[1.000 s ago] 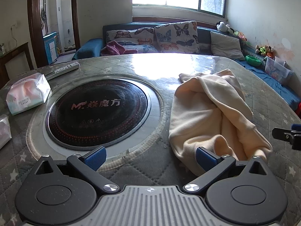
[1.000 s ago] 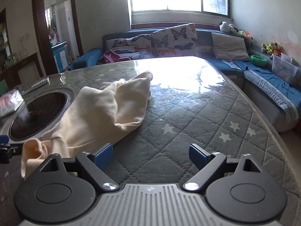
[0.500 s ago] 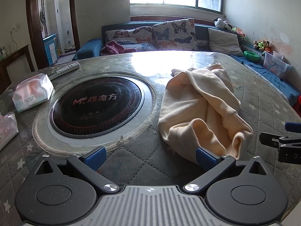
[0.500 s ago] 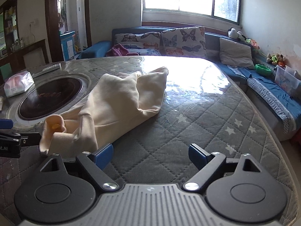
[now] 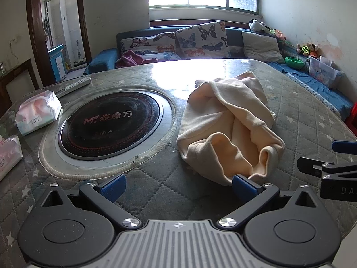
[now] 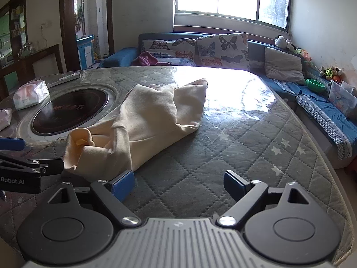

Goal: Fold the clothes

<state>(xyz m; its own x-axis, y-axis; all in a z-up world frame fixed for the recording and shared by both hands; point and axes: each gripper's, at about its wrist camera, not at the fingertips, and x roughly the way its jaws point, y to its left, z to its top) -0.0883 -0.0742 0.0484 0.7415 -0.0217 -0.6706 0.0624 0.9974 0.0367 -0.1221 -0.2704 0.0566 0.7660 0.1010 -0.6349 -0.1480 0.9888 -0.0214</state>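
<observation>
A cream garment [image 5: 227, 122] lies crumpled in a long heap on the quilted grey table cover [image 5: 301, 116], just right of the round cooktop. In the right wrist view the same garment [image 6: 142, 125] stretches from the near left toward the middle of the table. My left gripper [image 5: 178, 186] is open, its right finger just in front of the cloth's near end, nothing between the pads. My right gripper [image 6: 178, 184] is open too, over bare quilt to the right of the cloth's near end. Each gripper shows at the edge of the other's view.
A black round cooktop [image 5: 109, 125] is set into the table at left. Two tissue packs [image 5: 38, 114] and a remote [image 5: 73, 86] lie beyond it. A blue sofa with butterfly cushions [image 5: 200, 40] runs behind the table. The table edge curves close on the right [image 6: 330, 178].
Both grippers have drawn back toward the near edge, so the garment sits farther away in both views. The cloth lies as before. Both stay open.
</observation>
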